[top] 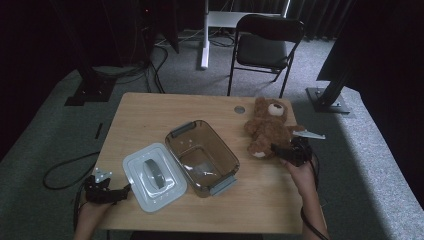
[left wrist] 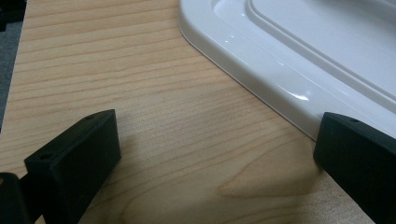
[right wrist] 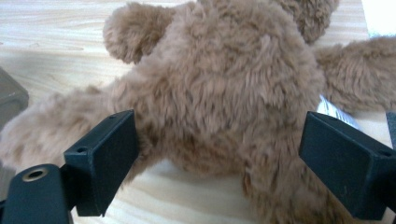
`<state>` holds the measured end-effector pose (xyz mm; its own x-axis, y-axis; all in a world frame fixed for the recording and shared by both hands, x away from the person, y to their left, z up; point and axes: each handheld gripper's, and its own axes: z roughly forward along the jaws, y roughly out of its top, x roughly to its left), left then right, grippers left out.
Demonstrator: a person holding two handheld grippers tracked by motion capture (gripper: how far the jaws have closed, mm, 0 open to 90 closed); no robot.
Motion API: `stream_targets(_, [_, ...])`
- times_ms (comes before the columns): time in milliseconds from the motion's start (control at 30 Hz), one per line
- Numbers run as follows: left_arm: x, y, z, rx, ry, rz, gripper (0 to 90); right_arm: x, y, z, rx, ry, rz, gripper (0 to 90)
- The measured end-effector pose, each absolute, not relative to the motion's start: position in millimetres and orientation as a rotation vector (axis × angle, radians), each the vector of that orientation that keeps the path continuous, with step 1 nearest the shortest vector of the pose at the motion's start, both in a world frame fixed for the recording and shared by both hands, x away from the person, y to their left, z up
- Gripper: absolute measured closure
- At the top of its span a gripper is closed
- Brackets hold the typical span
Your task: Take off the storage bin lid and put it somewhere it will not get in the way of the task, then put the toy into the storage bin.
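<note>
Lying on its back at the far right of the wooden table (top: 150, 107), the brown teddy bear (top: 267, 127) has its head toward the far edge and its legs toward the person. The right gripper (top: 285, 150) sits just at the bear's lower body; in the right gripper view its jaws are spread wide, one on each side of the bear's belly (right wrist: 224, 93), with fur between them and no visible squeeze. A small white tag (right wrist: 334, 109) shows beside the bear's body. Left of the bear stands an open, smoky-brown clear container (top: 202, 157) with grey latch handles at two ends; it is between the bear and the white lid (top: 154, 176), which lies flat, touching or almost touching the container's near left side. The left gripper (top: 122, 191) rests low at the table's near left corner, its jaws spread apart over bare wood, the right-hand jaw just at the lid's rim (left wrist: 261, 88). A round grommet (top: 239, 109) lies near the bear's head. Beyond the table stands a dark folding chair (top: 265, 47) on grey carpet.
</note>
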<state>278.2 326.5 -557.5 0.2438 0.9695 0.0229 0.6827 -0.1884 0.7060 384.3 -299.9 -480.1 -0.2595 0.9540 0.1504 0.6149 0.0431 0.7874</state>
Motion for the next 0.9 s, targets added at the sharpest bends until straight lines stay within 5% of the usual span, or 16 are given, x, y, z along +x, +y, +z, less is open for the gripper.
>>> stream_targets(900, [279, 326, -557, 1.948, 1.501, 0.648, 1.2, 449, -291, -468, 1.660, 1.852, 1.039, 11.0])
